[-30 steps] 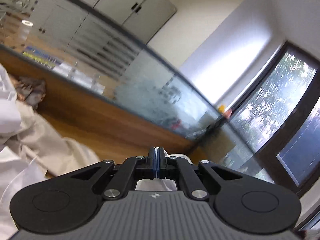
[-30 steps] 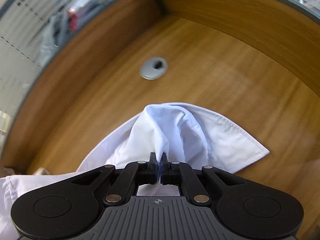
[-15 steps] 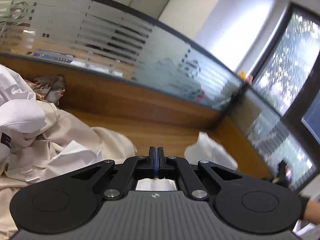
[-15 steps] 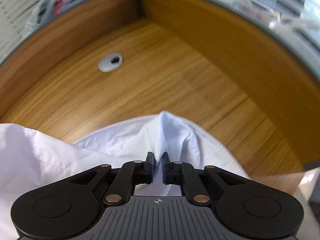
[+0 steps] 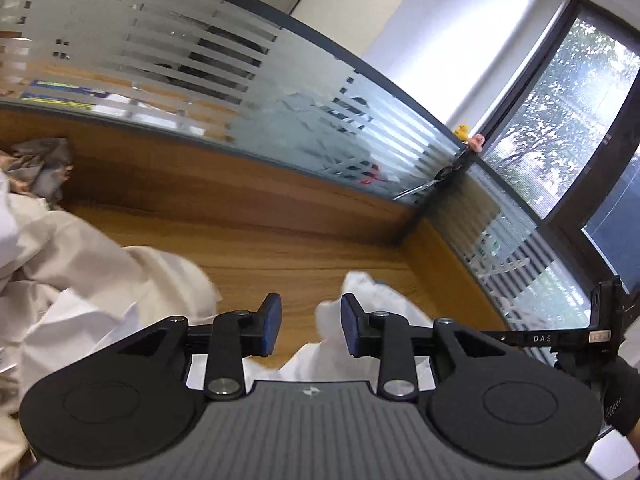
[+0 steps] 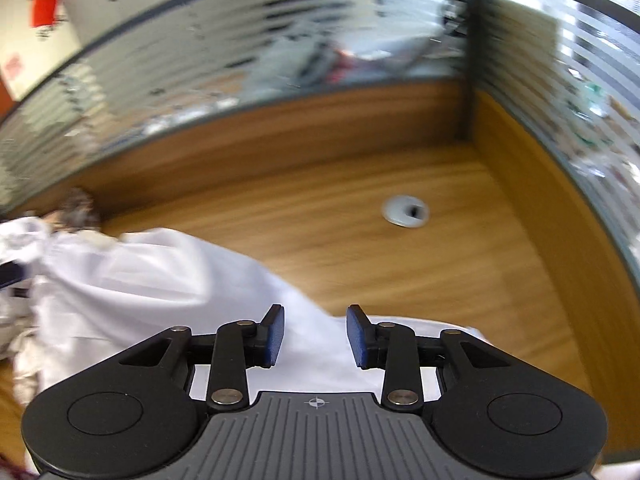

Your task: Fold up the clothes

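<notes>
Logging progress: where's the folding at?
Done: the white shirt lies spread on the desk, no neat fold visible. In hand: nothing; left gripper and right gripper are both opening, empty. Left: the crumpled clothes pile awaits folding.

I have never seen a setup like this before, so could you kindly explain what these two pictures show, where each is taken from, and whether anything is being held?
There is no robot here: a person holds a hand-operated gripper in each hand, with a wide-angle camera on each looking along its two fingers. One picture comes from the left gripper, the other from the right gripper; the black shapes with blue pads are their fingers.

Below them is a wooden desk with glass partitions. On it lie a white shirt, a beige garment and a grey cable port.

Both grippers' jaws are opening, and neither grips anything; the white cloth lies loose beneath them.
</notes>
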Available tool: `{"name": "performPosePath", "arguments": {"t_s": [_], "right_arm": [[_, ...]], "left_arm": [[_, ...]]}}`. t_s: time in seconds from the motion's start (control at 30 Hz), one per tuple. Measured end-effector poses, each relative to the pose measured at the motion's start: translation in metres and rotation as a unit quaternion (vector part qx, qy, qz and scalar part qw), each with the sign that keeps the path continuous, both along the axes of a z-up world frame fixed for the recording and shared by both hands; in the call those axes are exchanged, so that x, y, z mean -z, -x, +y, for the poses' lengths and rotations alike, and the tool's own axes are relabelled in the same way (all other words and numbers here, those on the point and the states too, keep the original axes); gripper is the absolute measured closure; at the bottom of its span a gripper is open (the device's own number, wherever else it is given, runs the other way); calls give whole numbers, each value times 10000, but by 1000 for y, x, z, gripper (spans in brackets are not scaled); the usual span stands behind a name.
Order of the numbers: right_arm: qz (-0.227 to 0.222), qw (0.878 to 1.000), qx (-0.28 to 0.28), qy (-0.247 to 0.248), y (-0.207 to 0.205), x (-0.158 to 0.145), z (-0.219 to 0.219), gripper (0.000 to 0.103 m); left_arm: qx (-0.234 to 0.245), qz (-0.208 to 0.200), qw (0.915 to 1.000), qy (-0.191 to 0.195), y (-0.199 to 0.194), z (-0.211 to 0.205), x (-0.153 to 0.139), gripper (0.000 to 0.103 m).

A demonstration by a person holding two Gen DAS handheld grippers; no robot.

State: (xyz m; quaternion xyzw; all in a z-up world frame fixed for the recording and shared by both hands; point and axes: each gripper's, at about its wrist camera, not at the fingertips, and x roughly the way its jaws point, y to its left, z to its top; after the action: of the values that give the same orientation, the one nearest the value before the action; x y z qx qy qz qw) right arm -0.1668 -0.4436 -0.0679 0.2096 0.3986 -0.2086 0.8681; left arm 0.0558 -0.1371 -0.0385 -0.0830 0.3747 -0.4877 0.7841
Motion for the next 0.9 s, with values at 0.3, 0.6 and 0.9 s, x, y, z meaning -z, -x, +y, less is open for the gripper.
{"name": "performPosePath", "arguments": {"t_s": [0.3,0.6,0.9], "right_arm": [[-387,9969,-677,-141,-46,-25,25,65],[-460,9904,-1296,-106,-91,-29,49,63],[217,9781,-2023,433,-112,-15,81,80]], "left_arm": [[295,186,9994,18,-7,-40,6,57],[531,100,9985,44,1,-55,12,99],[1568,-954,9827,250,46,-44,-7,100]]}}
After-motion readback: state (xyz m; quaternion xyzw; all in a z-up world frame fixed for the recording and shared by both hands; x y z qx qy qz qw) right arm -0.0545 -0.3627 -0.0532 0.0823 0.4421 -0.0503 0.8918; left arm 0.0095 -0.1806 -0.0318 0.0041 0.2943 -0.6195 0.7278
